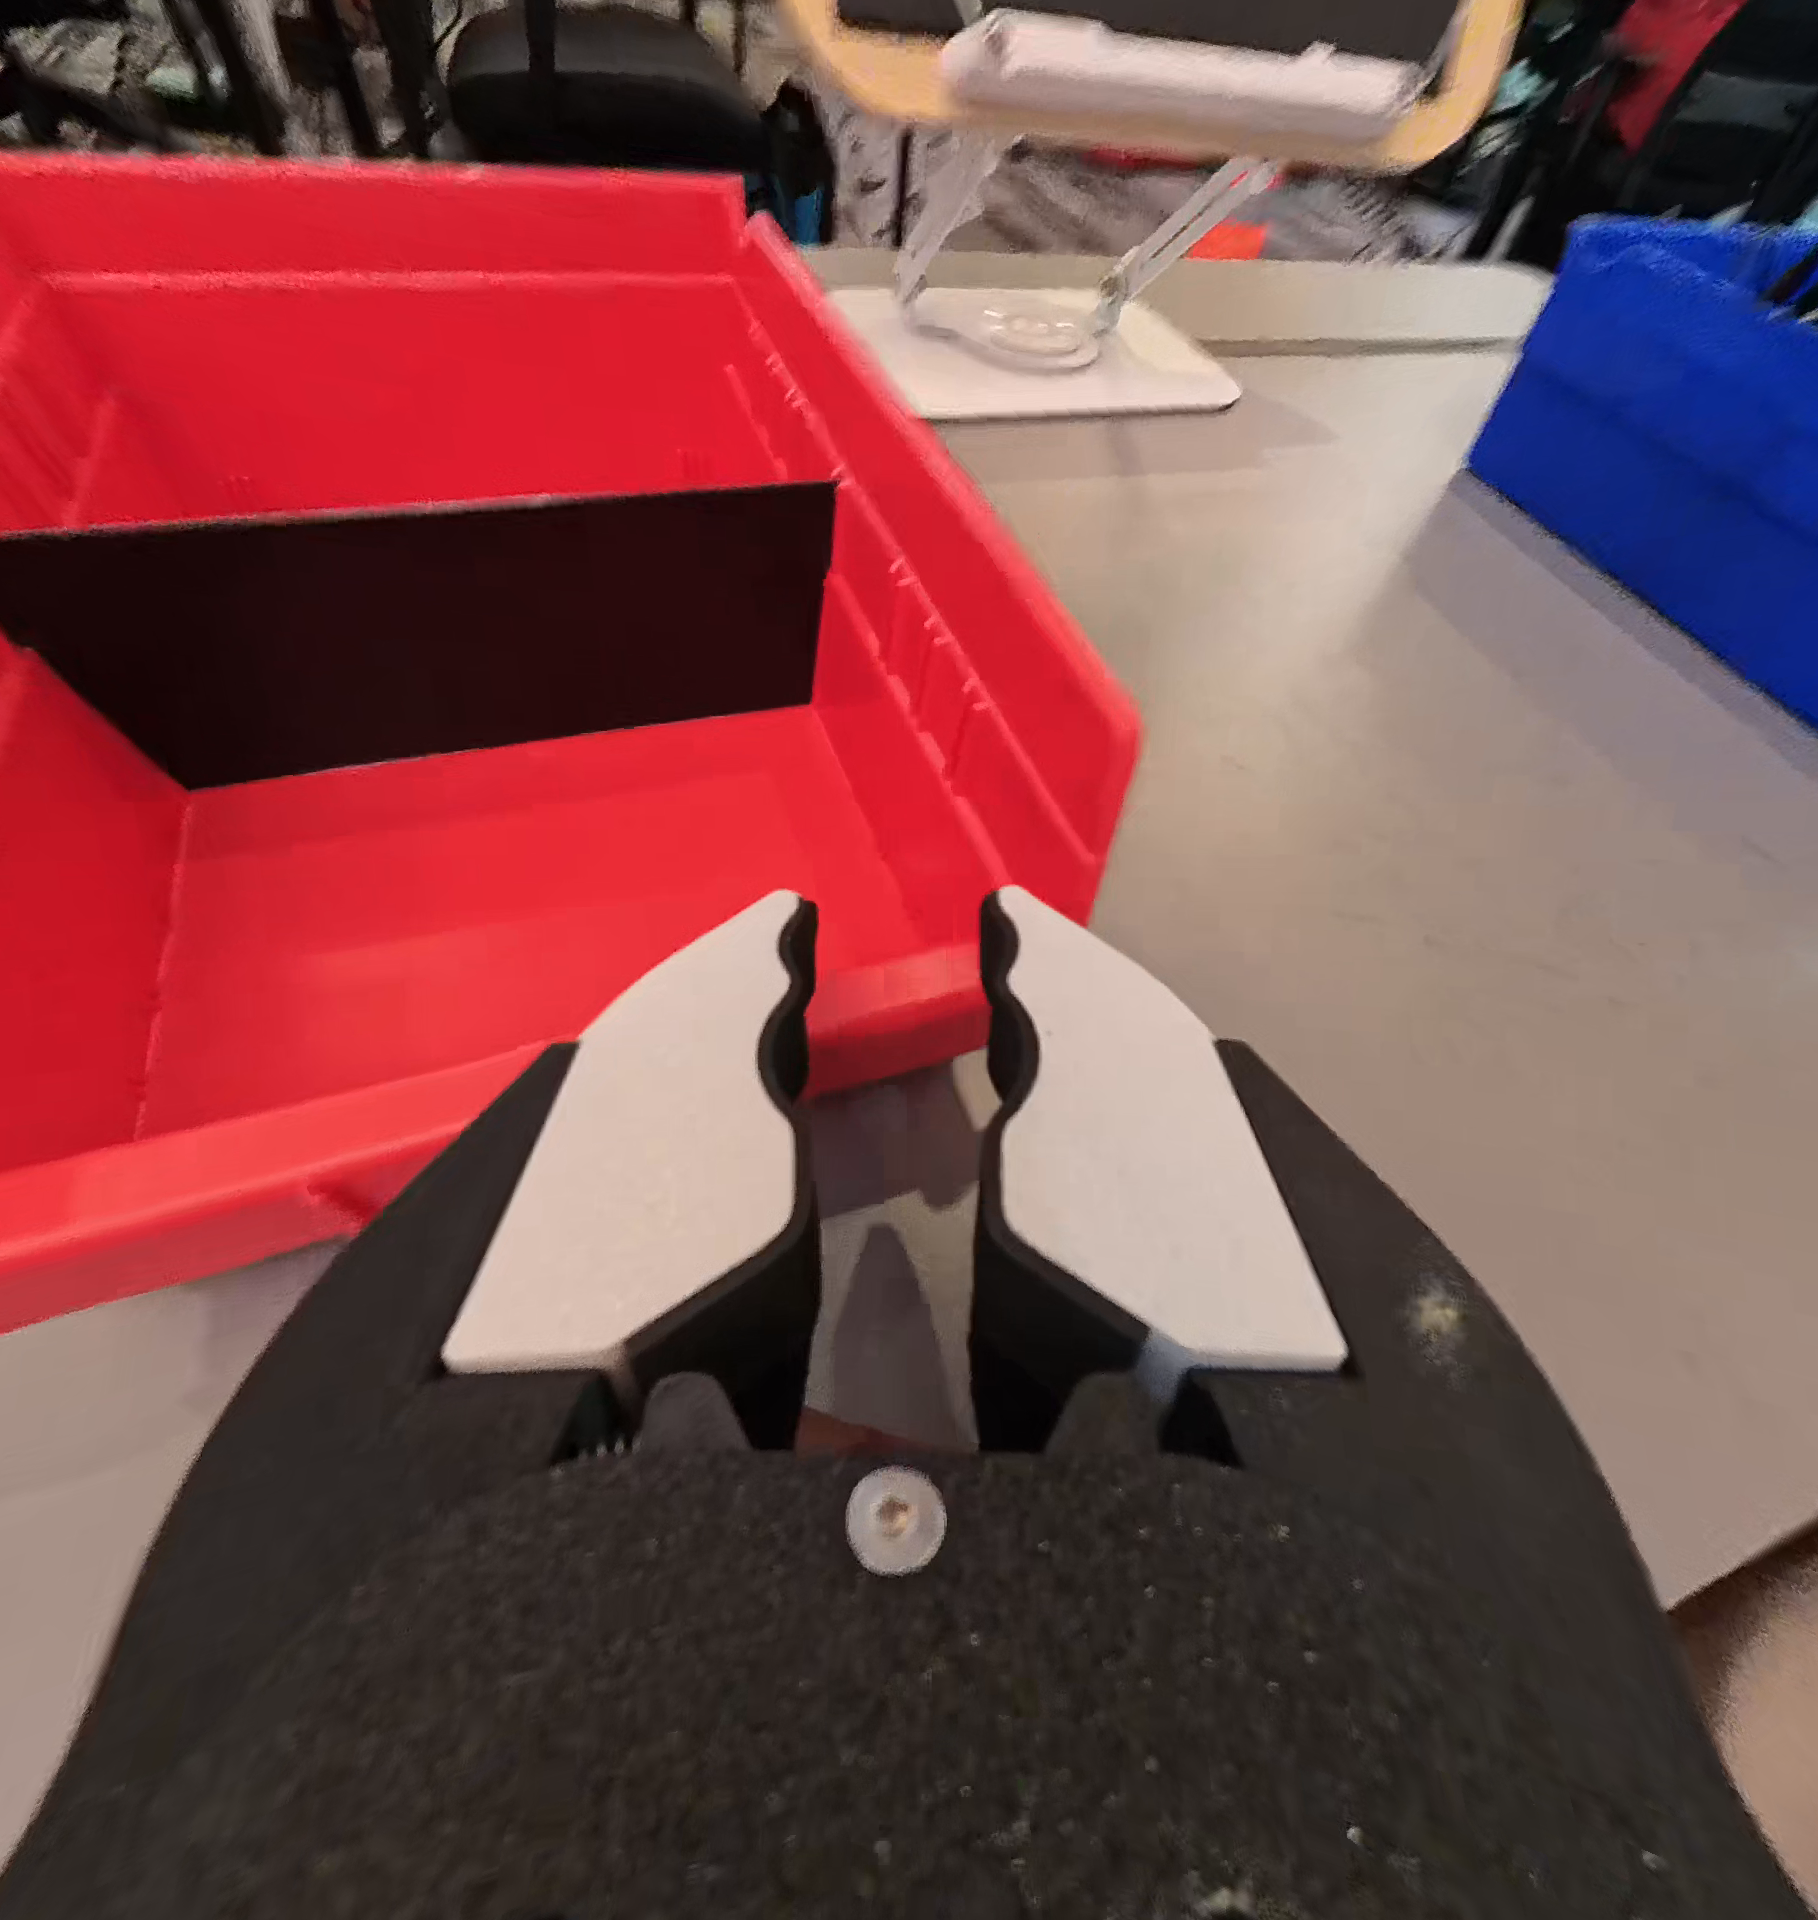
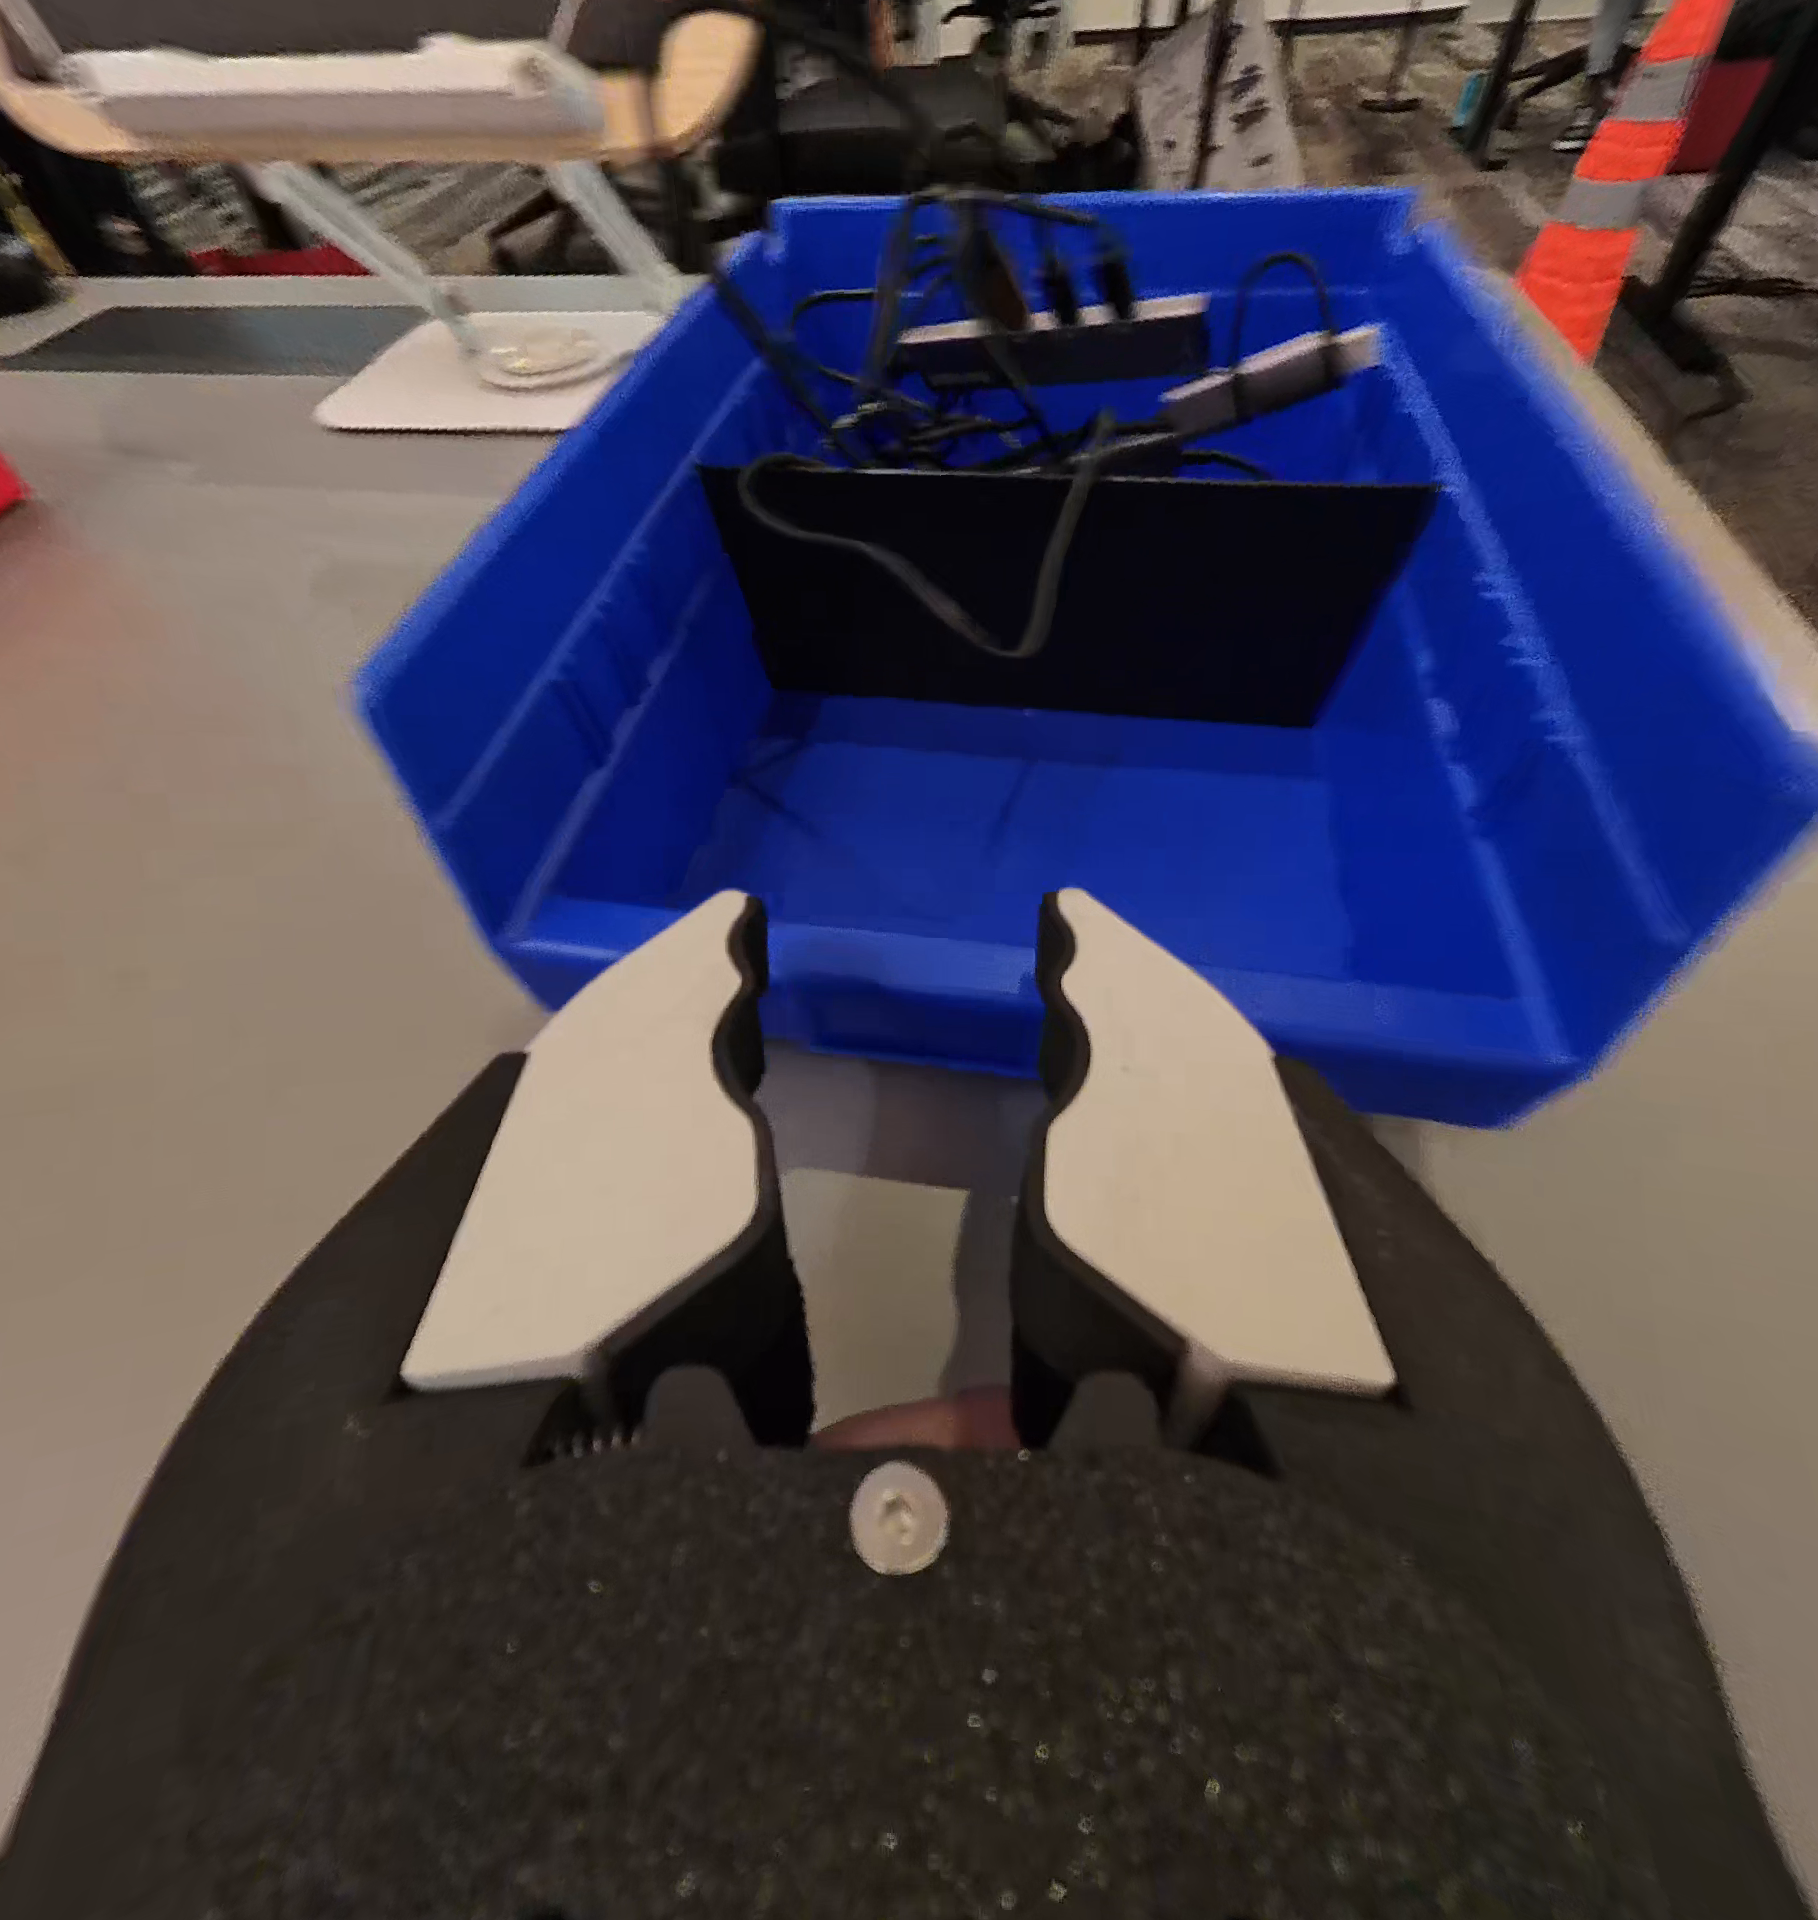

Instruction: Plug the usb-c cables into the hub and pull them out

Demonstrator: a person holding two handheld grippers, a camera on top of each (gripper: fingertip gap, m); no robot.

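Grey hubs (image 2: pixel 1269 379) lying crosswise behind blue bin (image 2: pixel 1611 831) divider, both grippers (image 1: pixel 897 935) (image 2: pixel 900 935) parted, empty

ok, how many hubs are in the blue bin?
2, both in the back compartment of the blue bin, behind the black divider: one hub at the back with cables plugged in, another hub to its right. The cable tangle may hide more.

Even, warm indoor lighting. Both views are motion-blurred, strongest toward upper frame edges. Wide-angle distortion bends margins. Soft shadows lie beneath the jaws.
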